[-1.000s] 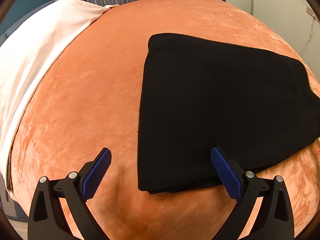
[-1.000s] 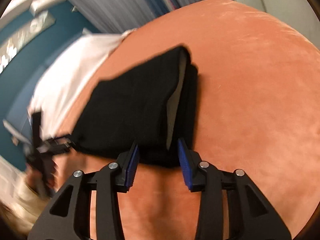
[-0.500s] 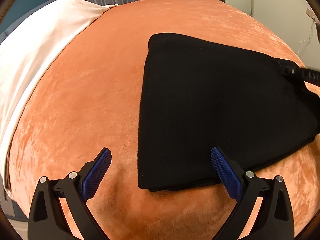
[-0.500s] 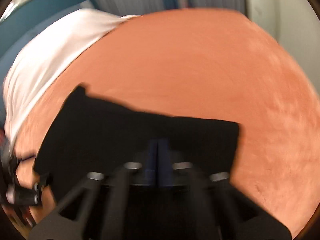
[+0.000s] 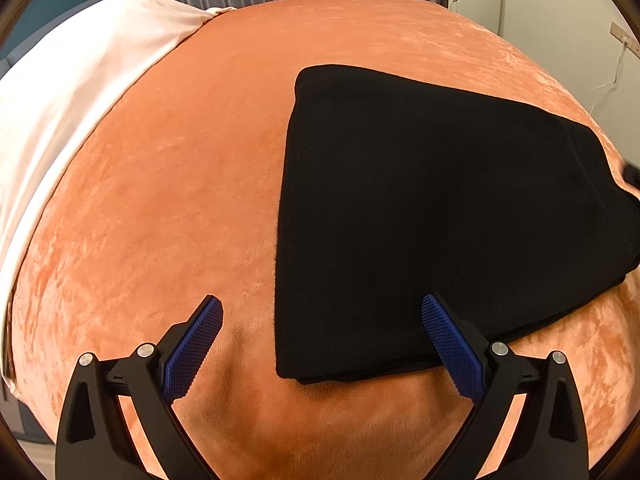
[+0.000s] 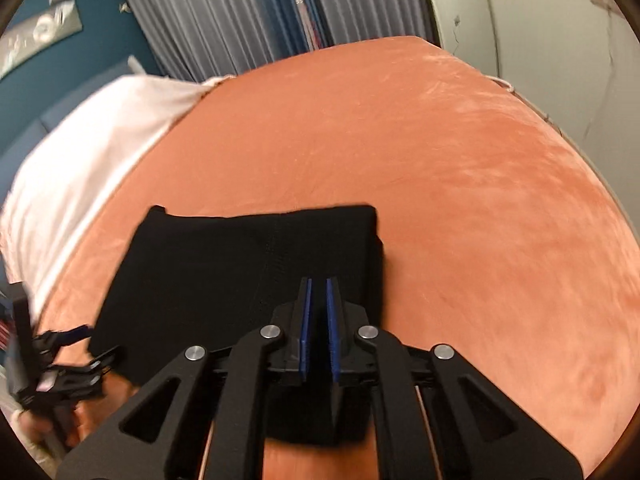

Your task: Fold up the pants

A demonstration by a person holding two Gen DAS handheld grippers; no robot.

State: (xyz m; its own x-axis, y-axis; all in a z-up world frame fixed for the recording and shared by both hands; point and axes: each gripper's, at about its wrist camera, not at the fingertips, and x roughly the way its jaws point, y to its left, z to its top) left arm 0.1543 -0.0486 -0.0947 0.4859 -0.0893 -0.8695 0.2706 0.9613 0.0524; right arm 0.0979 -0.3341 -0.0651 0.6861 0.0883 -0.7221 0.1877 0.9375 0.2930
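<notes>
Black pants (image 5: 432, 216) are lying folded flat on the orange blanket (image 5: 180, 200). Left gripper (image 5: 320, 344) is hovering spread wide; right gripper (image 6: 318, 320) is nearly pressed together, pinching nothing visible.

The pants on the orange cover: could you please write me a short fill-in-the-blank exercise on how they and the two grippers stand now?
1. The pants are the colour ____.
2. The left gripper has its jaws ____, holding nothing.
3. The right gripper's blue pads are nearly ____, with no cloth seen between them.
4. The white sheet lies to the ____ of the pants in both views.

Missing words: black; open; together; left
</notes>
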